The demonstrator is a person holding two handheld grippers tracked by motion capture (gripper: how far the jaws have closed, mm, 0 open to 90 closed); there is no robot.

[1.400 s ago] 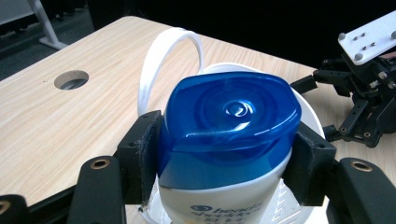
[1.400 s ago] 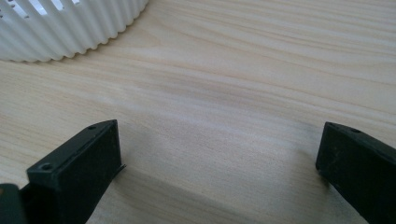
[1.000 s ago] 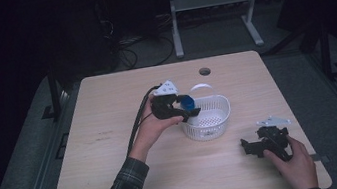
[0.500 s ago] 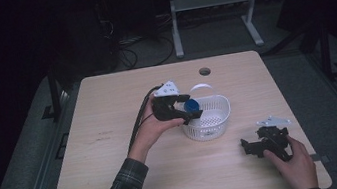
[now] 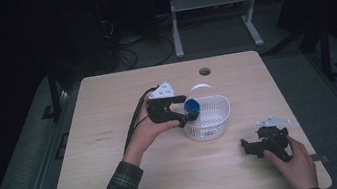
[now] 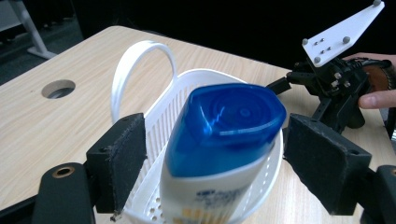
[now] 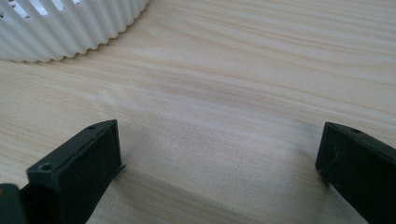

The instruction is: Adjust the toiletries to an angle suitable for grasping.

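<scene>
Blue-capped bottle (image 6: 219, 149) stands in the white basket (image 5: 209, 118), mid-table. The left gripper (image 5: 184, 108) at its nine o'clock has just been opening, pads off the bottle. The right gripper (image 5: 249, 147) (five o'clock) rests wide, empty.

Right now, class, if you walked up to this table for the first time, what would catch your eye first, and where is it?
The blue-capped bottle stands out first: it sits cap up in the white plastic basket near the middle of the table, between the left gripper fingers, which have just been opening and stand clear of it. Next comes the right gripper, open and resting on bare wood near the table's right front corner.
</scene>
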